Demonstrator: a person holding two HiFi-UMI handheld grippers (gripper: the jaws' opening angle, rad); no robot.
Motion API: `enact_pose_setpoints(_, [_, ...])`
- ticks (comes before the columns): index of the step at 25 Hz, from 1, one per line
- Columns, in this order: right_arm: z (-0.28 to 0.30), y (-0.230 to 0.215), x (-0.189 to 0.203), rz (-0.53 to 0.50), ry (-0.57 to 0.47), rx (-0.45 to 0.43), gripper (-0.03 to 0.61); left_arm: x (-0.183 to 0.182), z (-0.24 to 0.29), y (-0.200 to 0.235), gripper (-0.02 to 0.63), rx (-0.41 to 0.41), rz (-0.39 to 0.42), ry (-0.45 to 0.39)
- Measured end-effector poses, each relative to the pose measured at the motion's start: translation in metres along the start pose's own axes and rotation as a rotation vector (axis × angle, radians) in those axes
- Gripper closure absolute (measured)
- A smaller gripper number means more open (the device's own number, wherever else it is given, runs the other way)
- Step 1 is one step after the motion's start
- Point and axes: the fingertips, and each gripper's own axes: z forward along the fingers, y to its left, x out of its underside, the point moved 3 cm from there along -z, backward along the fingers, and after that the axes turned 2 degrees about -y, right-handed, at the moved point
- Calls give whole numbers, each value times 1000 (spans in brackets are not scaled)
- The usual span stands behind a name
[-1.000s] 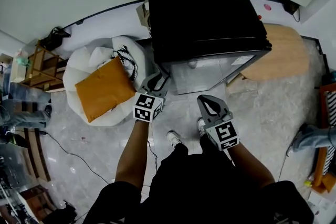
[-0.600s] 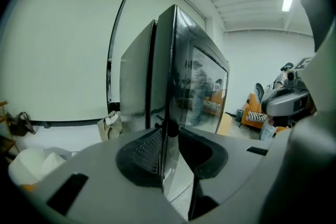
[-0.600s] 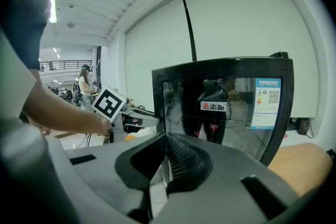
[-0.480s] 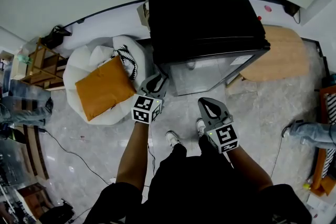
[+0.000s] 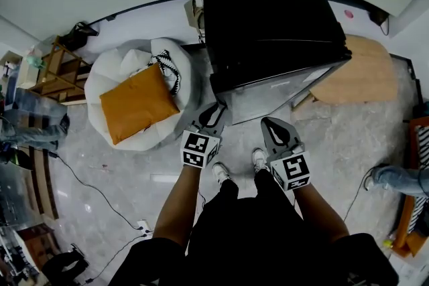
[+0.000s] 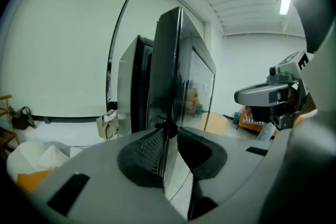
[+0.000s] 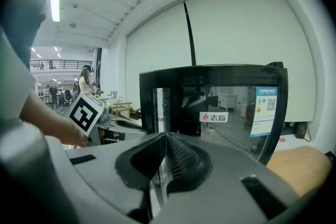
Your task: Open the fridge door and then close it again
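Observation:
The black fridge (image 5: 268,17) stands against the wall, its glass door (image 5: 275,94) facing me. My left gripper (image 5: 216,116) is at the door's left edge. In the left gripper view this gripper (image 6: 170,131) straddles that dark edge (image 6: 168,86); its jaws have just been closing, and the pads now sit against both faces of the door. Whether the door is ajar I cannot tell. My right gripper (image 5: 275,134) hangs in front of the door, shut on nothing. In the right gripper view its pads (image 7: 178,152) meet below the glass door (image 7: 220,113).
A white beanbag with an orange cushion (image 5: 137,104) lies left of the fridge. A round wooden table (image 5: 358,70) sits at its right, a wooden shelf (image 5: 57,77) at far left. A cable (image 5: 100,194) crosses the floor. People's legs (image 5: 399,177) show at the edges.
My left gripper has moved right and forward onto the door's left edge. The head view has shifted with it. The right gripper has stayed where it was.

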Motion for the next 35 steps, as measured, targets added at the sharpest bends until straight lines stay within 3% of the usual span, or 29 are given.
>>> enact_pose_setpoints(15, [-40, 45, 6, -3, -33, 116, 560, 18, -19, -27, 528, 31, 36, -19])
enact_pose_setpoints(25, [-58, 31, 3, 4, -60, 86, 560, 22, -28, -43, 528, -24, 34, 16])
enact_pose_setpoints(35, [-94, 10, 11, -28, -51, 26, 560, 24, -42, -70, 526, -109, -8, -10])
